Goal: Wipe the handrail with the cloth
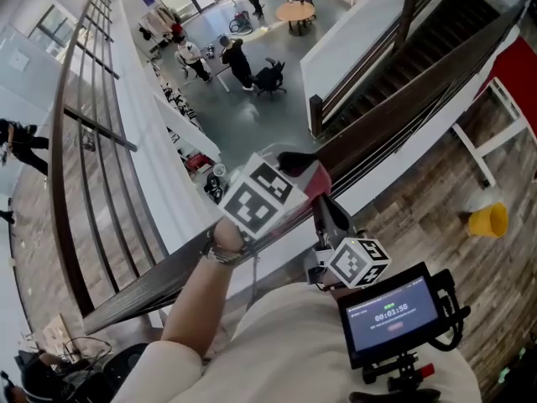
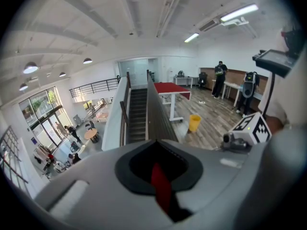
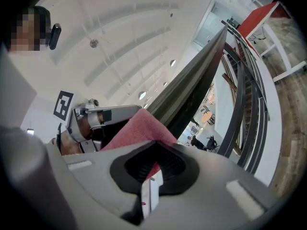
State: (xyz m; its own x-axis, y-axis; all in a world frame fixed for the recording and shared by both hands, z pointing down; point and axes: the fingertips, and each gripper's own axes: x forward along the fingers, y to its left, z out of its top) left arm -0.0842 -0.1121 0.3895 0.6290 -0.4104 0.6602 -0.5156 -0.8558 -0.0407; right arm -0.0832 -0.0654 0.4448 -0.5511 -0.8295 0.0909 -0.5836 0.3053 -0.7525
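A dark wooden handrail (image 1: 394, 99) runs diagonally from lower left to upper right in the head view. A red-pink cloth (image 1: 318, 180) lies bunched on it near the middle. My left gripper (image 1: 295, 164), with its marker cube, reaches over the rail and is shut on the cloth, which shows as a red strip (image 2: 161, 183) between its jaws. My right gripper (image 1: 325, 210) comes from below and is also shut on the cloth (image 3: 139, 131). The right gripper view shows the handrail (image 3: 194, 92) running away upward, with the left gripper (image 3: 93, 119) just behind the cloth.
Beyond the rail is an open drop to a lower floor with people and a round table (image 1: 294, 11). A staircase (image 1: 394, 49) descends at the upper right. A yellow bucket (image 1: 489, 220) and a white table frame (image 1: 491, 137) stand on the wooden floor.
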